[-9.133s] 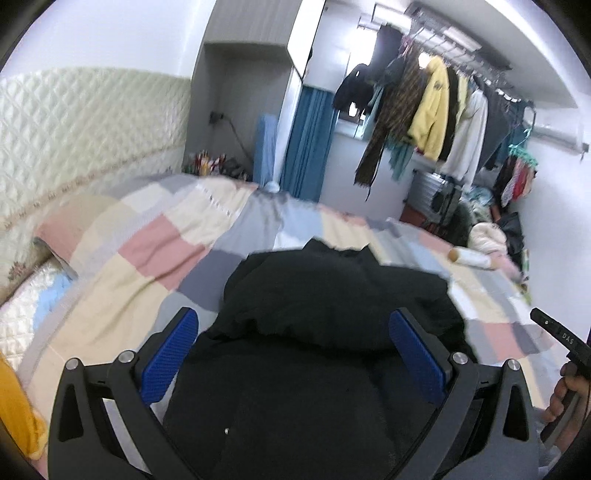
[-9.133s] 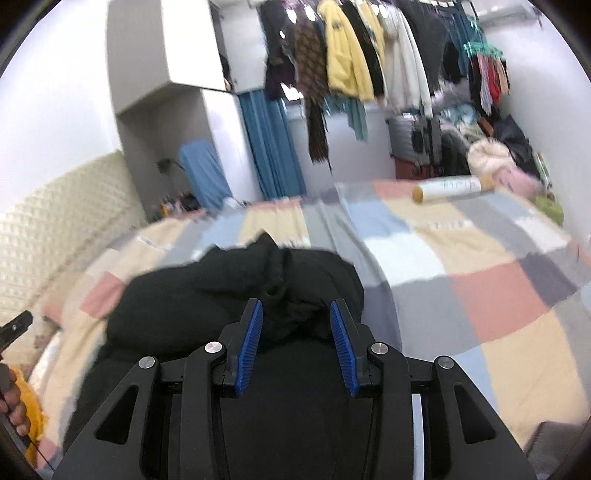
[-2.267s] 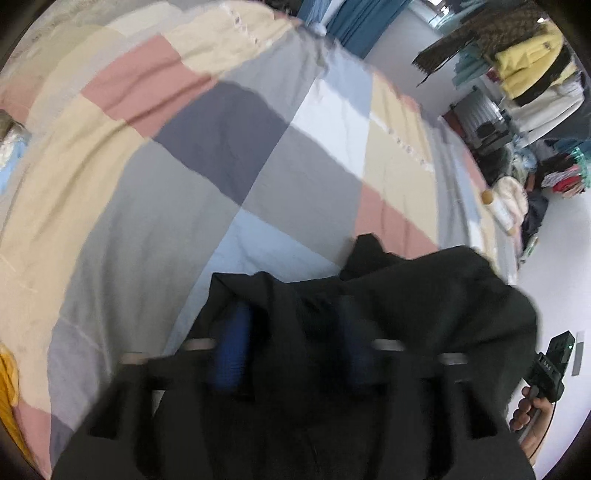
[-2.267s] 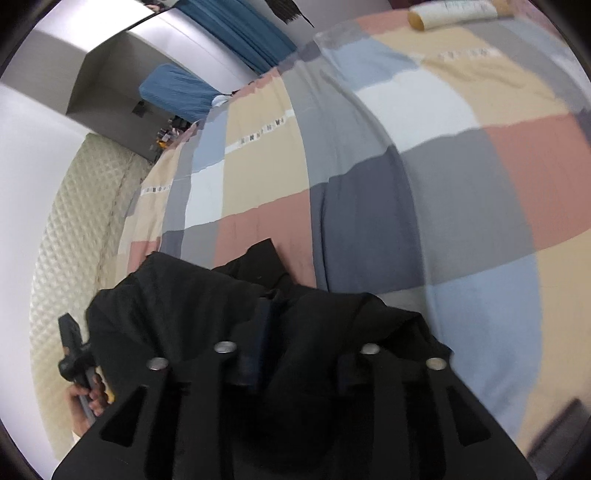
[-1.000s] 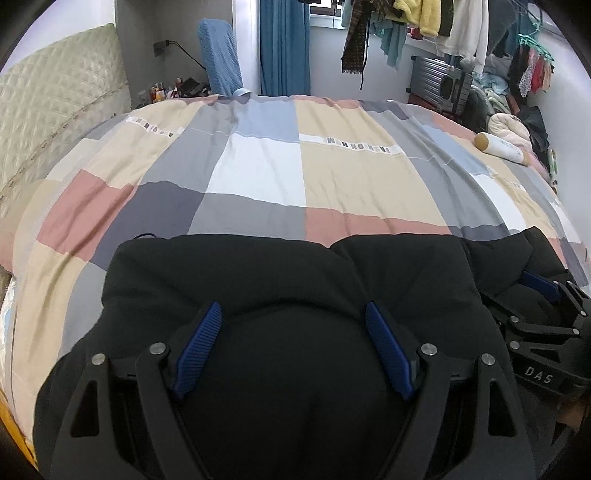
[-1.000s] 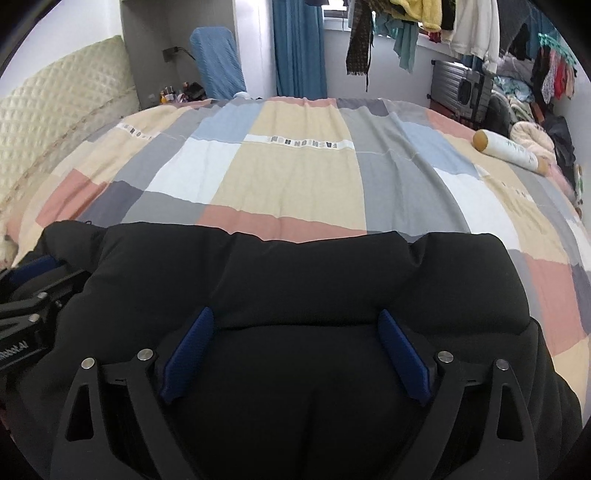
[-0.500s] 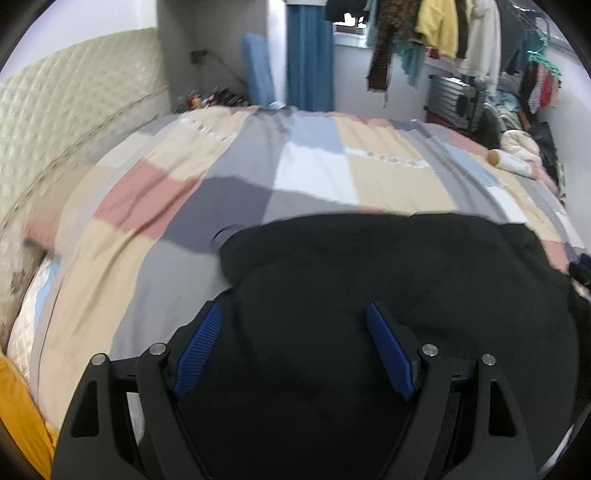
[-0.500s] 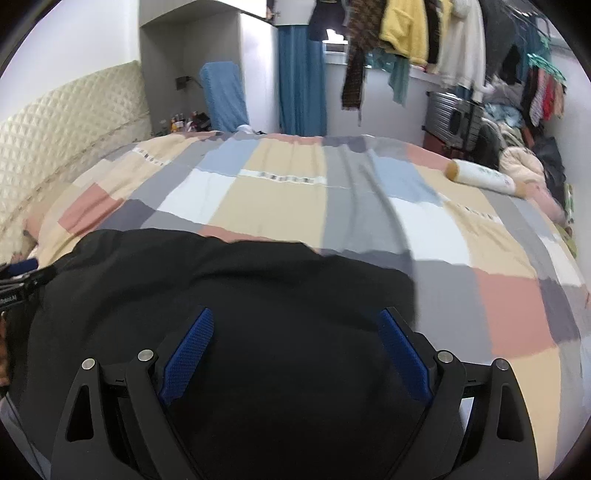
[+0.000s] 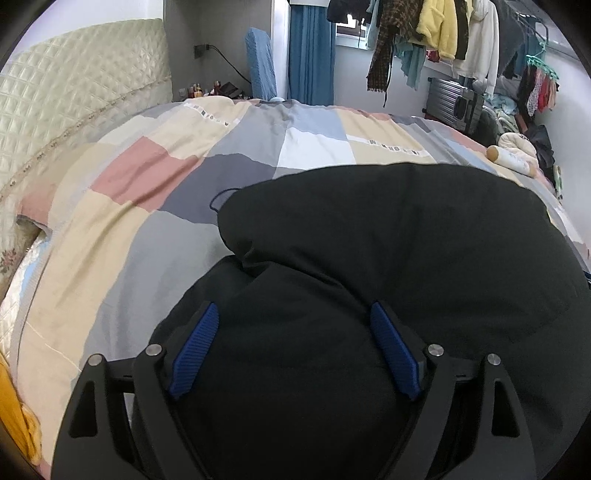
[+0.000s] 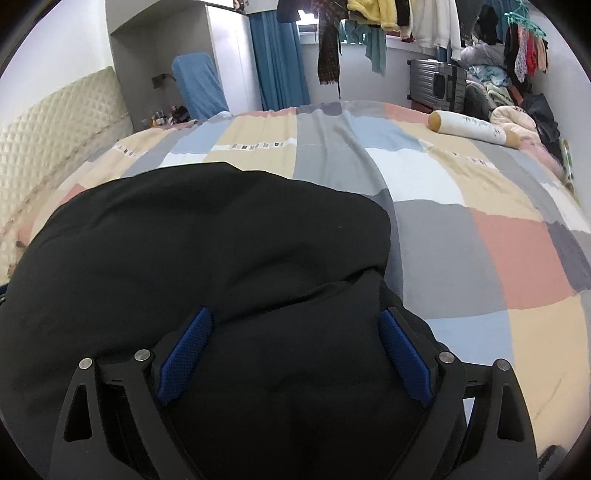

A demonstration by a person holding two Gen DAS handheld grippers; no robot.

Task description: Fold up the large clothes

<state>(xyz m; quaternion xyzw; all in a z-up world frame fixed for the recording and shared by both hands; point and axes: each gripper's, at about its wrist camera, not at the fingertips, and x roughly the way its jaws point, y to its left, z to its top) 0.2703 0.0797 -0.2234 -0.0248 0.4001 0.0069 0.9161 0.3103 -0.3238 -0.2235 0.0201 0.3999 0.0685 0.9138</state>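
Black garment (image 10: 207,251) under spread claw (image 10: 293,325).

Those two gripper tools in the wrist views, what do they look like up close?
Both look alike. The left gripper and the right gripper each have a matte black angular frame with triangular cut-outs and round silver screw heads. Each finger carries a ribbed blue pad. No cables, markings or sleeves show.

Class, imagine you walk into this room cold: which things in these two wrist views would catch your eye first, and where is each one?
First, the big black garment heaped on the near part of the patchwork bedspread, filling the space under the left gripper, whose jaws are opening, and the wide-open right gripper. Next, the hanging clothes by the window beyond the bed, and the cream bolster at the bed's far right.
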